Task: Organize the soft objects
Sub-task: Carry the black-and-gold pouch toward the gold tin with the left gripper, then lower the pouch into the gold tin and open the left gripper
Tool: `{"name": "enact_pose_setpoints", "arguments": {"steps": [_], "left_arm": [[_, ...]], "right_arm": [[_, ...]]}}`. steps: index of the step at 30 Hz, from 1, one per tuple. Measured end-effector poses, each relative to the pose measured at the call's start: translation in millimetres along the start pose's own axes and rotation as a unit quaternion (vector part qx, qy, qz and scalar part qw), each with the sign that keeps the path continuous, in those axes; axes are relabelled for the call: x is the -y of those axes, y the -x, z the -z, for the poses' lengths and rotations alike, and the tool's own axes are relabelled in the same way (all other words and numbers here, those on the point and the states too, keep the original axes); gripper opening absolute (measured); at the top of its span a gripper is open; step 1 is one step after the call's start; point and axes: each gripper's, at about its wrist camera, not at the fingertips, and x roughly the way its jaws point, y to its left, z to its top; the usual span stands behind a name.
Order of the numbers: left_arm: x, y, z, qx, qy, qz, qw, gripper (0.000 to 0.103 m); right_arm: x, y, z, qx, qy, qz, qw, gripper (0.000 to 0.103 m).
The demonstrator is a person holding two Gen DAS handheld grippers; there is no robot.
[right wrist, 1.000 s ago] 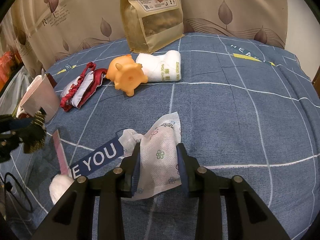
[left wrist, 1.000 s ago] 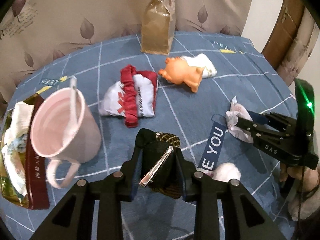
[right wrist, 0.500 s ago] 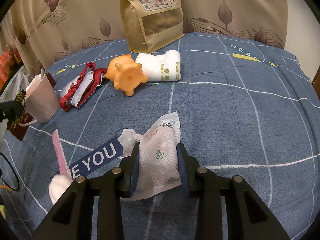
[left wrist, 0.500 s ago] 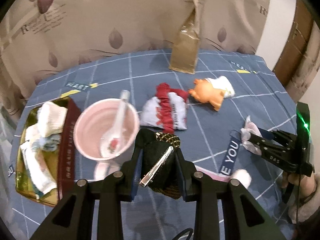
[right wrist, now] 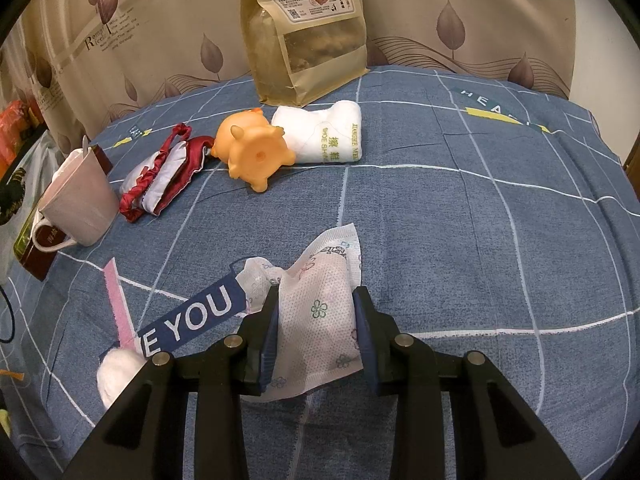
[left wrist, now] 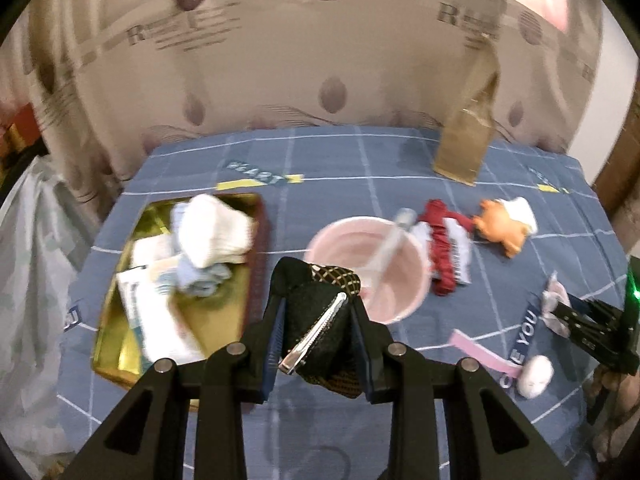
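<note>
My left gripper (left wrist: 316,316) is shut on a black mesh hair clip (left wrist: 320,320) with a metal clasp, held above the table between the gold tray (left wrist: 116,344) and the pink mug (left wrist: 366,268). The tray holds white socks (left wrist: 210,228) and other soft items. My right gripper (right wrist: 316,320) is shut on a white floral sachet (right wrist: 320,312) resting on the blue tablecloth; it also shows in the left wrist view (left wrist: 560,312). A red-and-white pouch (right wrist: 164,172), an orange rubber toy (right wrist: 252,152) and a rolled white towel (right wrist: 324,136) lie further back.
A kraft snack bag (right wrist: 304,28) stands at the back by the curtain. A pink stick with a white pom-pom (right wrist: 116,368) lies left of my right gripper. The mug (right wrist: 76,204) with a spoon stands at the left, next to the tray's dark edge (right wrist: 36,260).
My left gripper has risen and swung left with the hair clip, bringing the gold tray into full view. My right gripper has stayed in place on the sachet.
</note>
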Motion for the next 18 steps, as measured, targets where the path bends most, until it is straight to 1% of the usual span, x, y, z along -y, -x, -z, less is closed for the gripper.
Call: {"name": "enact_pose_setpoints", "arguments": {"steps": [8,18], "left_arm": [[-41,-3,4,-0.008,0.030,-0.039,0.9987,0.031],[-74,-25,15,-0.038,0.058,-0.064,0.9956,0.031]], "right_arm": [[0,0,0,0.000,0.000,0.000,1.000,0.032],[0,0,0,-0.001,-0.001,0.000,1.000,0.032]]}}
